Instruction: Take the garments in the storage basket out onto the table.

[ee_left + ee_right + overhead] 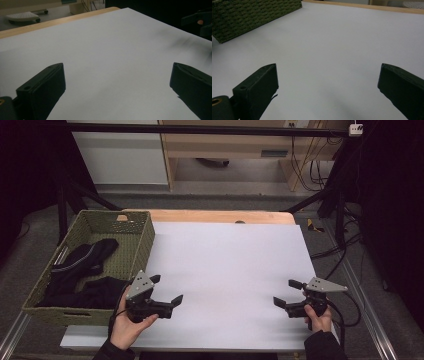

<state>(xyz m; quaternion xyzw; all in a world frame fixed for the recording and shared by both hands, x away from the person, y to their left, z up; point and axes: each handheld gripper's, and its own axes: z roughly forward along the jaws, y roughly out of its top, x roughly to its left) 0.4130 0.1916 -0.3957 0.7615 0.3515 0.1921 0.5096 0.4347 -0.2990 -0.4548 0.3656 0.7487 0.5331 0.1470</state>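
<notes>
My left gripper [166, 289] rests low over the white sheet [230, 270] near the front left, held in a hand, its jaws wide open and empty. It stands just right of a green woven basket [135, 251] that holds dark clothes [82, 270]. At the front right my right gripper [288, 293] is likewise open with nothing between its jaws. In the left gripper view the open left gripper [117, 82] looks across bare white sheet [107, 50], with the other gripper [200, 21] at the far right. In the right gripper view the open right gripper [328, 83] faces the basket [249, 15] at top left.
A wooden table edge [215, 216] runs along the back of the sheet. Black frame legs [330, 195] and cables [345, 245] stand behind and to the right. Metal rails [365, 305] flank the table sides.
</notes>
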